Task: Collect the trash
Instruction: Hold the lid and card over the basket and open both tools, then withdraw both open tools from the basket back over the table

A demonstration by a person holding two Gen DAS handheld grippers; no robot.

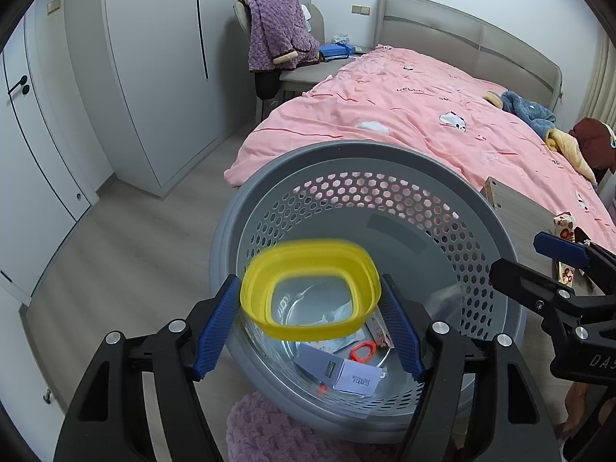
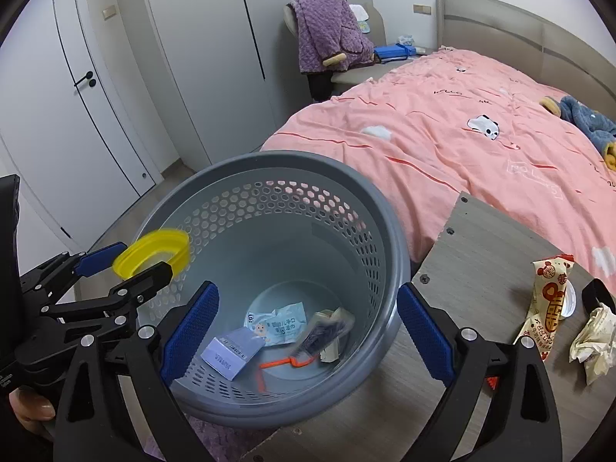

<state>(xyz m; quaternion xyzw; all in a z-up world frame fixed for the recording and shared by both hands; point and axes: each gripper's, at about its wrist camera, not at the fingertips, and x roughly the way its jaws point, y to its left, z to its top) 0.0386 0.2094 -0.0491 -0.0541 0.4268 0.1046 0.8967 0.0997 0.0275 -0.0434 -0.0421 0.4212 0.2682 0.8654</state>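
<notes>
Blue pads of my left tool (image 1: pixel 310 317) stand wide, over the near side of the grey basket (image 1: pixel 496 231). Yellow cup (image 1: pixel 310 288) sits between them, blurred, rim facing the camera; I can't tell if either pad touches it, looks loose. From the right wrist view the same cup (image 2: pixel 152 255) shows just ahead of the left tool (image 2: pixel 125 265), at the basket's left rim (image 2: pixel 385 208).

Right tool (image 2: pixel 306 329) is wide open, nothing in it, pads straddling the basket mouth. Left wrist view shows it (image 1: pixel 533 260) at the right edge.

Basket bottom holds a white box (image 2: pixel 231 358), a pale blue wipe packet (image 2: pixel 279 325), an orange plastic strip (image 2: pixel 283 365) and a blurred dark wrapper (image 2: pixel 327 335).

Basket stands beside the bench (image 2: pixel 481 254), wood-grain top, right of it. On the bench: a red-and-white snack wrapper (image 2: pixel 550 292) and a crumpled paper wad (image 2: pixel 593 340), well right of my right tool.

Behind: bed with pink cover (image 2: pixel 442 146). Purple fuzzy fabric (image 1: pixel 265 431) shows at bottom of the left wrist view. Part of a hand (image 2: pixel 29 408) grips the left tool's handle.
</notes>
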